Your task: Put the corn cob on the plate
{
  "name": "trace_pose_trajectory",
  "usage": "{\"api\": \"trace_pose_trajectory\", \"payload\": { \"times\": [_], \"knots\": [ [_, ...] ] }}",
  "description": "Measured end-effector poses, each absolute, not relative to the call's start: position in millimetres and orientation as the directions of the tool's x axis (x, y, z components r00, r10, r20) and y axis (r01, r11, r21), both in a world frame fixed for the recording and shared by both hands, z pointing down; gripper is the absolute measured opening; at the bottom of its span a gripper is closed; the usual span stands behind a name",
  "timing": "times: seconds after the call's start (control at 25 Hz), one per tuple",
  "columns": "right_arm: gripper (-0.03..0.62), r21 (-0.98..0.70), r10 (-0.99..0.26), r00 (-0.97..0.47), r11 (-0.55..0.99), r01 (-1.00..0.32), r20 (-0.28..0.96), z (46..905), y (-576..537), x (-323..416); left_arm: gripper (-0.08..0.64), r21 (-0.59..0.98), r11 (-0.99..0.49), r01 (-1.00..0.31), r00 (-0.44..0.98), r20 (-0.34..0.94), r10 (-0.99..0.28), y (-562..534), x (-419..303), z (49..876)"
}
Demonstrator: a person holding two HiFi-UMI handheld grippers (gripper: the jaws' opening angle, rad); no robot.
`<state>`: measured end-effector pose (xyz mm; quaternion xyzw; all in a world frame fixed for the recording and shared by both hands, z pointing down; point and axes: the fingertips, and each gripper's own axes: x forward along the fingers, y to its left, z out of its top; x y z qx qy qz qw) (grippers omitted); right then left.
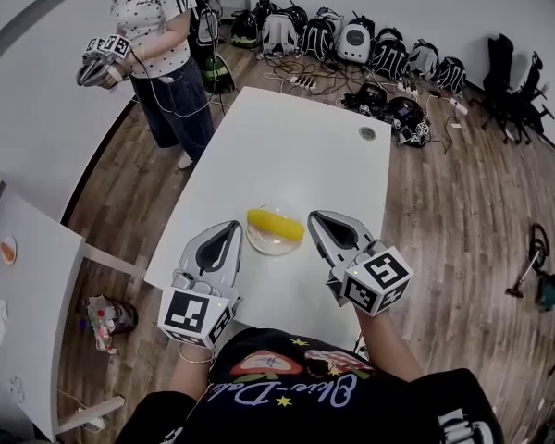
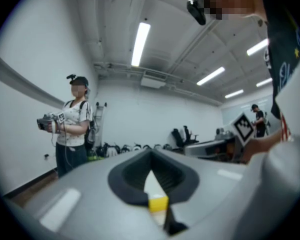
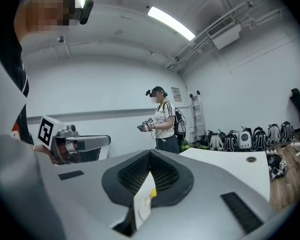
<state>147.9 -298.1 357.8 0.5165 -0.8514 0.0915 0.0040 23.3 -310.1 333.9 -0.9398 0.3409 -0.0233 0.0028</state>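
The yellow corn cob (image 1: 275,224) lies across a small clear plate (image 1: 264,242) near the front edge of the white table (image 1: 296,146). My left gripper (image 1: 234,225) hangs just left of the plate, jaws together, nothing held. To the plate's right, my right gripper (image 1: 313,216) is likewise shut and empty. In the left gripper view the closed jaws (image 2: 151,151) point level, and a bit of the corn (image 2: 158,203) shows below them. The right gripper view has its shut jaws (image 3: 150,151) with a sliver of corn (image 3: 150,194) and plate (image 3: 140,206) beneath.
A person (image 1: 157,35) holding a pair of grippers stands beyond the table's far left corner. Several backpacks (image 1: 351,40) and cables line the far wall. A second white table (image 1: 18,276) stands at the left. A cable hole (image 1: 367,133) sits in the table's far end.
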Motion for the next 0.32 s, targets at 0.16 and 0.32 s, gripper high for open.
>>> {"api": "trace_pose_trajectory", "payload": {
  "times": [0.16,0.32],
  "knots": [
    [0.015,-0.144,-0.888,-0.448,0.433,-0.890,0.098,357,-301,149,-0.006,-0.041,-0.758,-0.651,0.757,0.042,-0.652,-312,17,333],
    [0.015,-0.144,-0.887,-0.451,0.435,-0.889,0.103,358,-303,146,-0.006,-0.030,-0.745,-0.667,0.744,0.040,-0.667,-317,11,334]
  ]
}}
